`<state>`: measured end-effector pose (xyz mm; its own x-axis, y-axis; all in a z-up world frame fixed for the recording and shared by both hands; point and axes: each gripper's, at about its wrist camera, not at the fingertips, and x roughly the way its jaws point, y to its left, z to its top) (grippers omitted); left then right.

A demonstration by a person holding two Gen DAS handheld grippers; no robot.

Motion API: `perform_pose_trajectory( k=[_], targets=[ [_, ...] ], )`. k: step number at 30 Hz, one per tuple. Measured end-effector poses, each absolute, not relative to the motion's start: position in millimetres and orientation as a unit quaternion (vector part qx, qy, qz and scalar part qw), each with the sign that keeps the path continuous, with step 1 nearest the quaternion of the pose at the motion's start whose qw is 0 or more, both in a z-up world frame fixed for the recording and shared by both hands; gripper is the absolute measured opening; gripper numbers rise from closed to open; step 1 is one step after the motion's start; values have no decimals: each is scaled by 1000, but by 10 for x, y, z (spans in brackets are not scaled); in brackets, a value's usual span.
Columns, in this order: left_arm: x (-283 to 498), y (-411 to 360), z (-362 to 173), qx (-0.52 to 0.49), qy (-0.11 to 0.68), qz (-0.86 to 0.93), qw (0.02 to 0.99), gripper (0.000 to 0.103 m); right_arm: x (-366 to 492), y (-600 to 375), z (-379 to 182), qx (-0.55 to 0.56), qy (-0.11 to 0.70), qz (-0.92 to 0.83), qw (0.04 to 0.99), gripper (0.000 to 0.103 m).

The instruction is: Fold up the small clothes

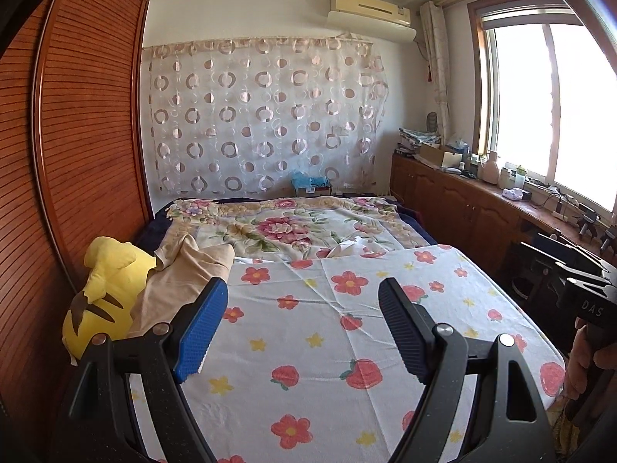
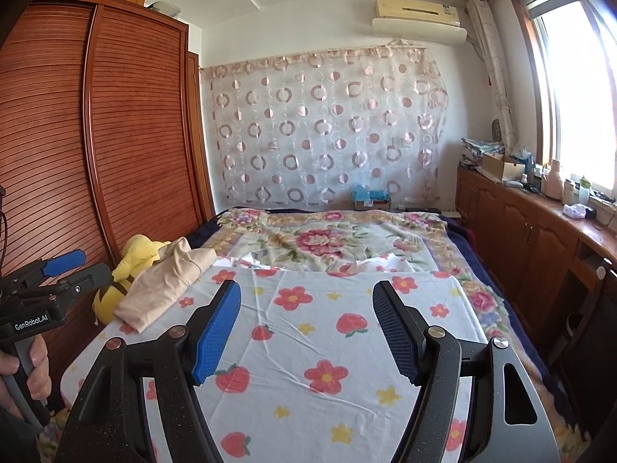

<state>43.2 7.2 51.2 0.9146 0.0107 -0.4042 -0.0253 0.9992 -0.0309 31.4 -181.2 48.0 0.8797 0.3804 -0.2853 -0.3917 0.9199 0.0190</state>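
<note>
A crumpled beige garment (image 1: 181, 281) lies at the left edge of the bed, draped against a yellow plush toy (image 1: 104, 289). It also shows in the right wrist view (image 2: 166, 281), next to the plush toy (image 2: 127, 270). My left gripper (image 1: 302, 328) is open and empty, held above the white flowered sheet (image 1: 308, 366), with the garment just left of its left finger. My right gripper (image 2: 306, 328) is open and empty above the same sheet (image 2: 327, 347). The left gripper also appears at the left edge of the right wrist view (image 2: 58, 270).
A floral blanket (image 1: 293, 223) covers the far half of the bed. A tall wooden slatted wardrobe (image 1: 77, 135) stands close on the left. A low wooden cabinet (image 1: 462, 200) with clutter runs under the window on the right.
</note>
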Motion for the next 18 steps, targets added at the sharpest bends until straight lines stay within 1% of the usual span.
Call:
perform_pose_trajectory(
  k=[18],
  targets=[
    [428,62,512,-18,205,10,979,81,347,-1879,517,-17,145,200,969,73]
  ],
)
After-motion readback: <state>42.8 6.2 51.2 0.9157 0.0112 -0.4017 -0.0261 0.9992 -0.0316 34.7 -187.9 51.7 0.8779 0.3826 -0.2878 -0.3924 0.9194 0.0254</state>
